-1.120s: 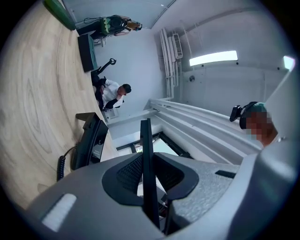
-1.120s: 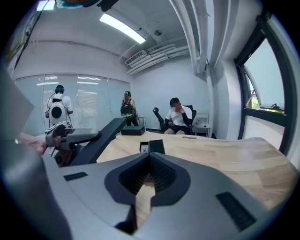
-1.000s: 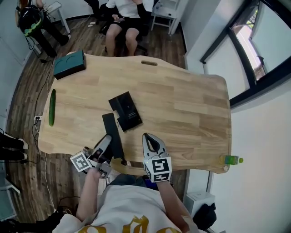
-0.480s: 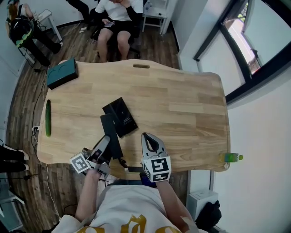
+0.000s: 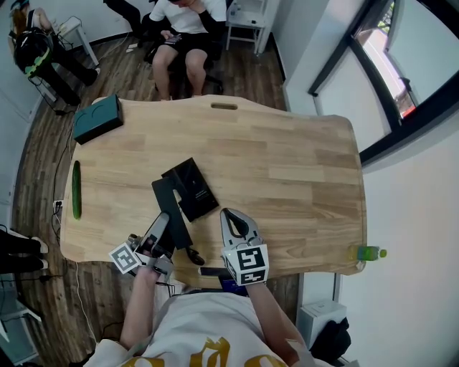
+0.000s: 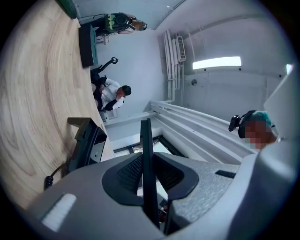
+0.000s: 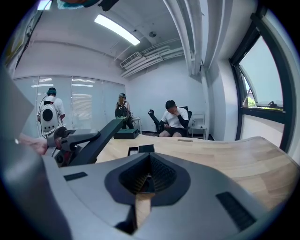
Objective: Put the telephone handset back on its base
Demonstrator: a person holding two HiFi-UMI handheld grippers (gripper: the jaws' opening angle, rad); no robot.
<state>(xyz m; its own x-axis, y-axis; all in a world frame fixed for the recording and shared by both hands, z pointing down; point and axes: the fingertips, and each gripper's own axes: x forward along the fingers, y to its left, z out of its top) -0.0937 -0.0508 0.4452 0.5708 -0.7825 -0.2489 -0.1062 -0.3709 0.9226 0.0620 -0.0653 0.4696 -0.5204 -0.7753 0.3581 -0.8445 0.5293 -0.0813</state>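
At the near edge of the desk (image 5: 287,165) the left gripper (image 5: 159,228) has its fingers (image 6: 180,180) clamped on the handset (image 5: 168,201), which shows edge-on as a thin black blade between them in the left gripper view. Just to its right, the right gripper (image 5: 228,215) points up the desk with its fingers (image 7: 171,176) drawn together and nothing in them. A curly cord (image 5: 193,255) trails off the desk edge between the two. The handset slants up and away from the left gripper, its far end just beside the left side of the base (image 5: 192,188); whether they touch, I cannot tell. Farther left lies a cucumber (image 5: 76,188), a teal box (image 5: 97,119) sits at the far left corner, and beyond the desk a person (image 5: 183,21) sits in a chair.
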